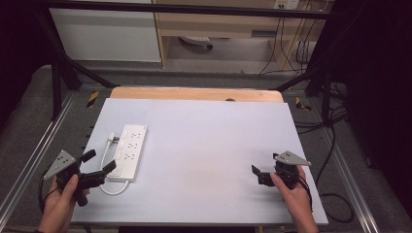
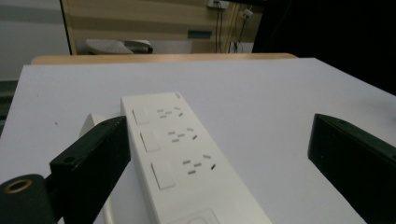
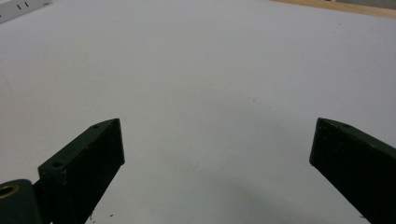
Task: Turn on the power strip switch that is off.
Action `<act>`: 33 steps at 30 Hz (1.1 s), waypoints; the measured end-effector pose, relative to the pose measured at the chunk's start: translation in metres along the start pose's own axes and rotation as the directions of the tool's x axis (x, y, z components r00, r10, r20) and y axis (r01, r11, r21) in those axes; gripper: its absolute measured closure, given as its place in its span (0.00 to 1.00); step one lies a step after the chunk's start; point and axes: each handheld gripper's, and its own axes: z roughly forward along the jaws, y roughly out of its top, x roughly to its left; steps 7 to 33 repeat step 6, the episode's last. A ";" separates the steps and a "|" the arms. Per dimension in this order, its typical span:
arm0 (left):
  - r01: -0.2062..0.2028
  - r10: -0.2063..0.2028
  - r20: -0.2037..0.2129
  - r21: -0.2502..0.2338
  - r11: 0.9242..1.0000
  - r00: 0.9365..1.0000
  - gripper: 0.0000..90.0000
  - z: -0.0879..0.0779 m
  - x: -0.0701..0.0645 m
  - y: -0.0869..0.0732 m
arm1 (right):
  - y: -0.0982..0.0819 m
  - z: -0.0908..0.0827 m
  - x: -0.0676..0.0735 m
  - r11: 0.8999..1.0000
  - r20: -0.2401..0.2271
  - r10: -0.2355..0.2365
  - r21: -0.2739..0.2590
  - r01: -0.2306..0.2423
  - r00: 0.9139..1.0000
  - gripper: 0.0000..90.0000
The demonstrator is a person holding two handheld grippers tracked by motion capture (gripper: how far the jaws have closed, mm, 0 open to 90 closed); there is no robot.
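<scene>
Where sockets show, unlabelled power strip (image 2: 182,163)

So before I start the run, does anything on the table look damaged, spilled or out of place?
Nothing stands out. The white power strip lies flat near the table's left edge, cord looped beside it. Both grippers, left and right, are open.

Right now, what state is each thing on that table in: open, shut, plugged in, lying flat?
power strip: lying flat on the table, sockets up, nothing plugged into them.
strip's cord and plug: loose on the table beside the strip, plugged into nothing.
left tool: open, jaws apart at the strip's near end, gripping nothing.
right tool: open, over bare table, holding nothing.
table: flat, pale sheet on top.
</scene>
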 end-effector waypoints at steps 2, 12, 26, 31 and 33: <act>0.000 -0.001 0.007 0.044 0.999 1.000 0.07 -0.001 -0.001 -0.007 | 0.000 0.000 0.000 1.000 0.002 0.001 -0.001 -0.001 1.000 0.04; -0.022 0.019 0.019 0.131 0.991 1.000 0.06 -0.001 -0.004 -0.017 | -0.001 0.001 -0.001 1.000 0.019 -0.001 0.005 0.001 1.000 0.04; -0.022 0.019 0.019 0.131 0.991 1.000 0.06 -0.001 -0.004 -0.017 | -0.001 0.001 -0.001 1.000 0.019 -0.001 0.005 0.001 1.000 0.04; -0.022 0.019 0.019 0.131 0.991 1.000 0.06 -0.001 -0.004 -0.017 | -0.001 0.001 -0.001 1.000 0.019 -0.001 0.005 0.001 1.000 0.04; -0.022 0.019 0.019 0.131 0.991 1.000 0.06 -0.001 -0.004 -0.017 | -0.001 0.001 -0.001 1.000 0.019 -0.001 0.005 0.001 1.000 0.04</act>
